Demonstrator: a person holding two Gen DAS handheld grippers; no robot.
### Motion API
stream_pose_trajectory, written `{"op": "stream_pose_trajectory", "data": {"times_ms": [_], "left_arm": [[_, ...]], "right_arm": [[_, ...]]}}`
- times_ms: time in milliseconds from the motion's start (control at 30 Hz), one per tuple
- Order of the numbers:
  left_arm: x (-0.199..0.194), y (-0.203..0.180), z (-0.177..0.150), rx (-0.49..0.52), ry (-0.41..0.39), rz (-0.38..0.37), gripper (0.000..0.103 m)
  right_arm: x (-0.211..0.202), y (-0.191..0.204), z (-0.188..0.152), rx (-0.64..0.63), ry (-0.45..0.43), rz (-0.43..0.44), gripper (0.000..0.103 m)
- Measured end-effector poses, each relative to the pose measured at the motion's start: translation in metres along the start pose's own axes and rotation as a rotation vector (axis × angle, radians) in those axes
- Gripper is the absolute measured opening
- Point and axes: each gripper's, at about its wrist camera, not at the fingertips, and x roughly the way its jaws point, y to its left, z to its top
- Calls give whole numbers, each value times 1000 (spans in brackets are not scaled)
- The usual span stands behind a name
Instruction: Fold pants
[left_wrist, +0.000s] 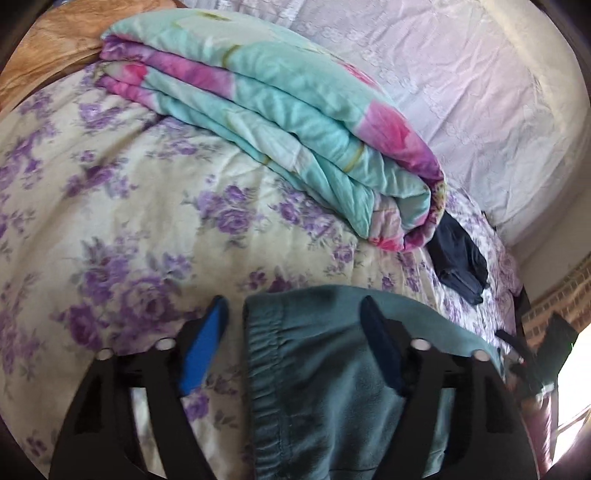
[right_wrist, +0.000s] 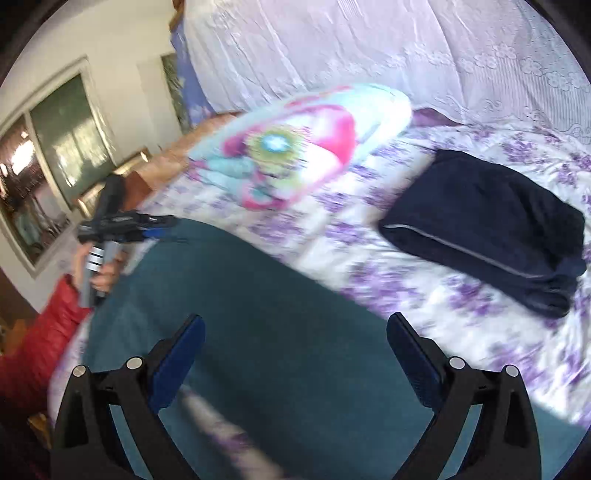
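Note:
Teal fleece pants (left_wrist: 325, 369) lie on the floral bed; their elastic waistband edge (left_wrist: 262, 354) sits between my left gripper's fingers. My left gripper (left_wrist: 293, 314) is open, just above the waistband end. In the right wrist view the pants (right_wrist: 258, 314) spread flat across the lower middle. My right gripper (right_wrist: 295, 328) is open above the pants, nothing held. The left gripper (right_wrist: 125, 225), held in a hand, shows at the pants' far left end.
A folded turquoise and pink quilt (left_wrist: 280, 122) lies on the bed behind the pants. Folded dark navy pants (right_wrist: 491, 229) lie to the right, also in the left wrist view (left_wrist: 458, 258). White lace fabric (right_wrist: 369, 48) covers the far side. Purple floral bedsheet (left_wrist: 129, 206).

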Motion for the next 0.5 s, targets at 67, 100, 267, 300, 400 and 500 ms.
{"op": "stream_pose_trajectory", "data": {"times_ms": [67, 100, 267, 300, 400, 500], "left_arm": [[5, -4, -4, 17, 3, 11, 62], [4, -4, -4, 24, 1, 11, 59], [8, -7, -7, 30, 1, -2, 50], [8, -8, -7, 31, -2, -2, 45], [10, -6, -6, 25, 9, -25, 28], [12, -6, -6, 23, 16, -27, 23]], "right_arm": [[11, -14, 5, -22, 34, -54, 99], [12, -19, 7, -29, 46, -60, 92], [38, -30, 7, -118, 137, -44, 56], [44, -32, 6, -136, 163, -44, 53], [56, -32, 4, -178, 195, -41, 49], [63, -33, 3, -212, 210, -48, 49]]}}
